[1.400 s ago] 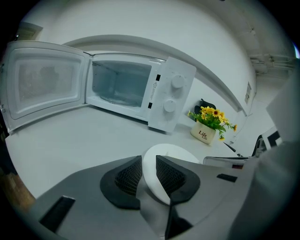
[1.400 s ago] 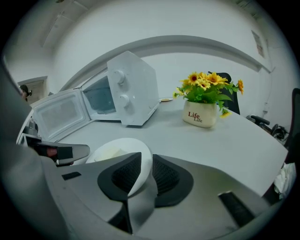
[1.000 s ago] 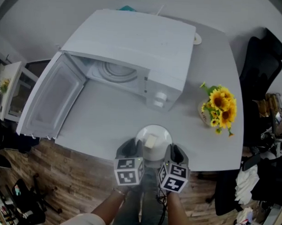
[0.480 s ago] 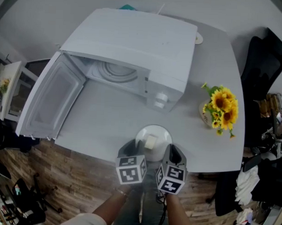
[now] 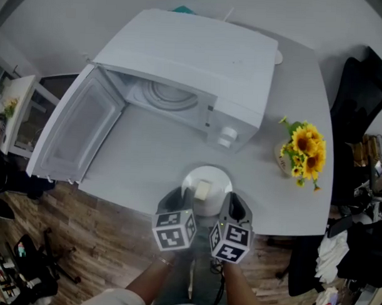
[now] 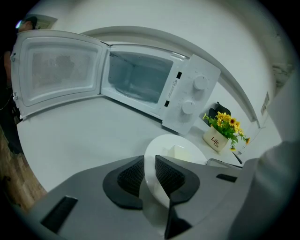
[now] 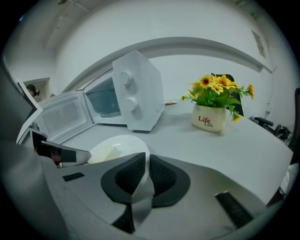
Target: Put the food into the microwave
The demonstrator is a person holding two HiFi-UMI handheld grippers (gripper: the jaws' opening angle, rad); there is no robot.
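Door (image 5: 73, 135) far left, swung wide open. Microwave (image 5: 200, 61) sits at back of white table (image 5: 147, 160), turntable showing inside. Left gripper (image 5: 182, 201) clamped tight on left rim of white plate (image 5: 218, 176). Pale food block (image 5: 203, 190) on plate, by front table edge, well outside microwave. Right gripper (image 5: 233, 205) pinching plate's right rim, same deal. Sunflower pot (image 5: 302, 152) far right.
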